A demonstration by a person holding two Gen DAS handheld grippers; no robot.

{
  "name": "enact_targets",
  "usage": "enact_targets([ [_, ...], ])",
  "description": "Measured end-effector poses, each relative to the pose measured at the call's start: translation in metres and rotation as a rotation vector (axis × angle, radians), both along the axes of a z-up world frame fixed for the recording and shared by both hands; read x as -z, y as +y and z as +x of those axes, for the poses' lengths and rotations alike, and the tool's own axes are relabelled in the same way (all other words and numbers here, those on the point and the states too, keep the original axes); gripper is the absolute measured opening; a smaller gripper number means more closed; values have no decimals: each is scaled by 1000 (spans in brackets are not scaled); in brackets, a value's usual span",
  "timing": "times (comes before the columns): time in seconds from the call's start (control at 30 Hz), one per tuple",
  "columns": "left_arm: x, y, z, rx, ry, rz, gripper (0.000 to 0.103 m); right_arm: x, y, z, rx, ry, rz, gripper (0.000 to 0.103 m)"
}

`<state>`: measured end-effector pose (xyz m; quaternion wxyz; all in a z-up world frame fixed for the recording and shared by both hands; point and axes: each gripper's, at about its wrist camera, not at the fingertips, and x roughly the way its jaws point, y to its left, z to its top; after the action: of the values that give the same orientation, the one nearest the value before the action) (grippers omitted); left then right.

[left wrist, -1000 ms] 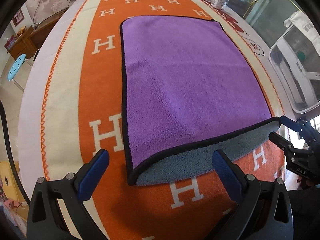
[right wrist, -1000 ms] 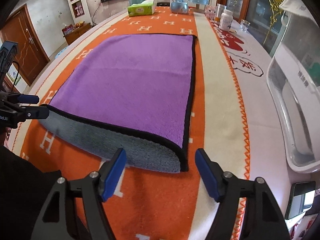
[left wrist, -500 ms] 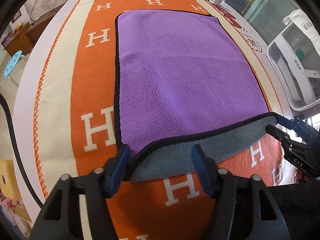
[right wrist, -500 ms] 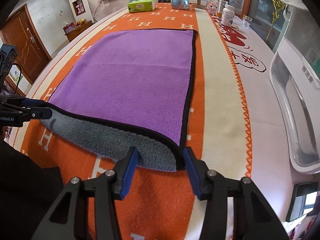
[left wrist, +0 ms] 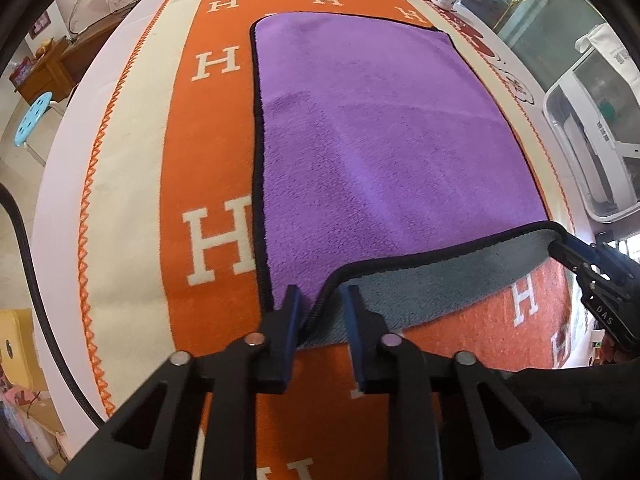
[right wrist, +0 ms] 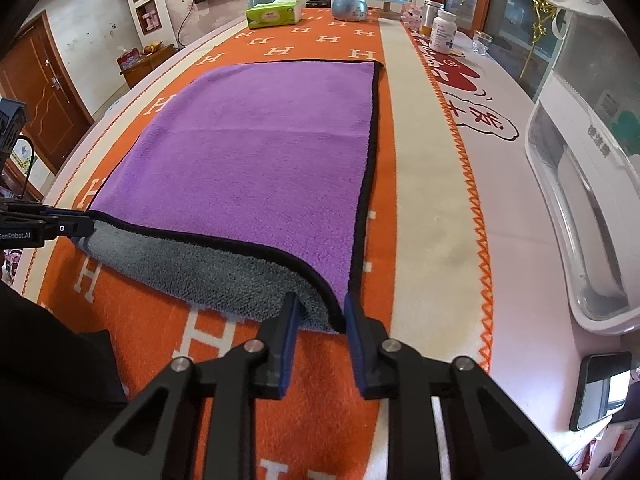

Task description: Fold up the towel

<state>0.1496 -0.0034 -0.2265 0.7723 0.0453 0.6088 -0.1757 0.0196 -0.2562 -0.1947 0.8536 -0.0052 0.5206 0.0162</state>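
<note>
Towel [left wrist: 380, 140], purple on top with a grey underside and black piping, is spread flat on the orange cloth [left wrist: 208, 128] that covers the desk, and only its near edge is raised. At the near left corner the left gripper [left wrist: 320, 300] is seen with its blue-padded jaws nearly closed, and the lifted piping is pinched between them. At the near right corner the right gripper [right wrist: 320, 308] is seen in the same state, with the jaws narrowed onto the corner where grey and purple meet. White letters "H" are repeated across the orange cloth. "DAS" can be read on the right gripper in the left view, and "GenRobot.AI", partly cut off, on the left gripper in the right view. Red characters are printed on the white cover [right wrist: 480, 92] at the right.
</note>
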Motion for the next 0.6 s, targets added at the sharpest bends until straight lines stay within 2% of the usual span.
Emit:
enact_targets([
  [0.23,-2,7,-6,18,-17,12,9,1,0,-2,16,0,-16,8],
  [0.6,-9,8,-10,22,-51,29,6,-1,4,-3,-1,-18,-50,5],
])
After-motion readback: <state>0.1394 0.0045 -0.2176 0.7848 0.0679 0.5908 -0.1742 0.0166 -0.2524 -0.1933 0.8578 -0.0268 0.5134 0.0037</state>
